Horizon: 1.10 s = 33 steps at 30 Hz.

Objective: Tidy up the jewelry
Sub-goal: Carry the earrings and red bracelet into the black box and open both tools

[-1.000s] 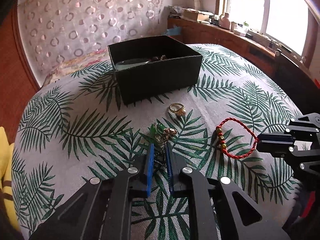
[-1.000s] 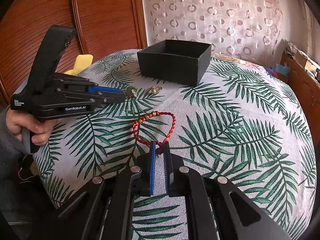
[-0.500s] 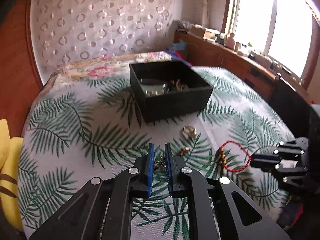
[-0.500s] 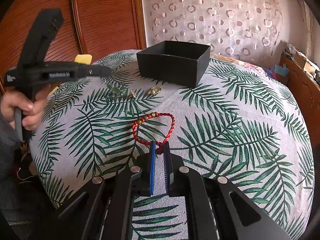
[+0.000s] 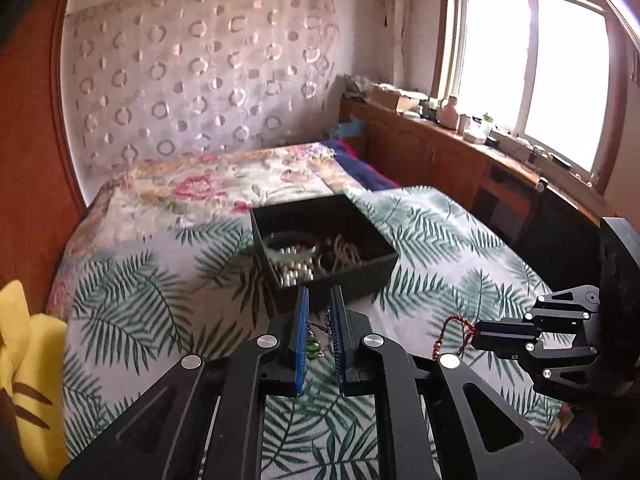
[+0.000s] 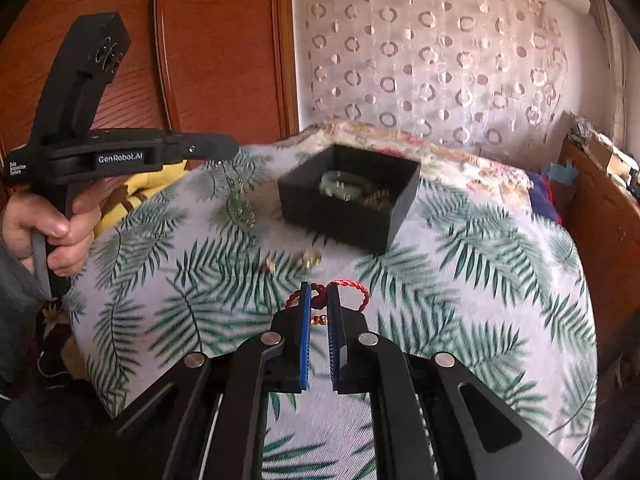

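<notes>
A: Where is your red bracelet [image 6: 344,292]?
B: Pinched in your right gripper [image 6: 319,312], up off the leafy cloth [image 6: 460,280].
A: And your left gripper [image 5: 319,320]?
B: Clamped on a green necklace [image 6: 237,200] dangling near the black box [image 6: 348,208].

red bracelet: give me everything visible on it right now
The red bracelet is a loop of twisted red cord with a few small gold-brown beads strung on it. The right gripper is shut on it near the knotted part, and the loop looks lifted off the palm-leaf cloth, drooping from the fingertips. In the left wrist view it dangles at that gripper's tip. Nothing else touches it.
</notes>
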Available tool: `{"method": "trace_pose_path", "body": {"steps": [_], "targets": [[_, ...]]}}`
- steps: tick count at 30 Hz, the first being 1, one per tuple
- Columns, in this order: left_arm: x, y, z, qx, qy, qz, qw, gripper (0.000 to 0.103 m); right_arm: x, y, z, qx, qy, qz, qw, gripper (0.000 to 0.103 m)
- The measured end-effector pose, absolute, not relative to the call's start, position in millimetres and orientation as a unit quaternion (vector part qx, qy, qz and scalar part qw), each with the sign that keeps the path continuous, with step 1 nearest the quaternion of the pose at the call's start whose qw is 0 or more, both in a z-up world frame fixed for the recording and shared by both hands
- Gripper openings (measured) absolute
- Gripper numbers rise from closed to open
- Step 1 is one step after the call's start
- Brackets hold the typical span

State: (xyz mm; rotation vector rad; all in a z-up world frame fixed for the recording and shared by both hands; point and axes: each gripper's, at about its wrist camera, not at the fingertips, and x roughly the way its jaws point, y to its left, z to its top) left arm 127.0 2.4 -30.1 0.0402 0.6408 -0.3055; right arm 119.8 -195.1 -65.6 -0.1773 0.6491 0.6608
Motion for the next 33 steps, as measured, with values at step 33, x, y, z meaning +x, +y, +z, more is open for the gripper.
{"method": "trace_pose_path", "body": {"steps": [33], "targets": [[201, -15, -8, 0.032, 0.299, -0.130, 0.945, 0.010, 241, -165, -68, -0.062, 0.325, 0.302, 0.894, 0.035]]}}
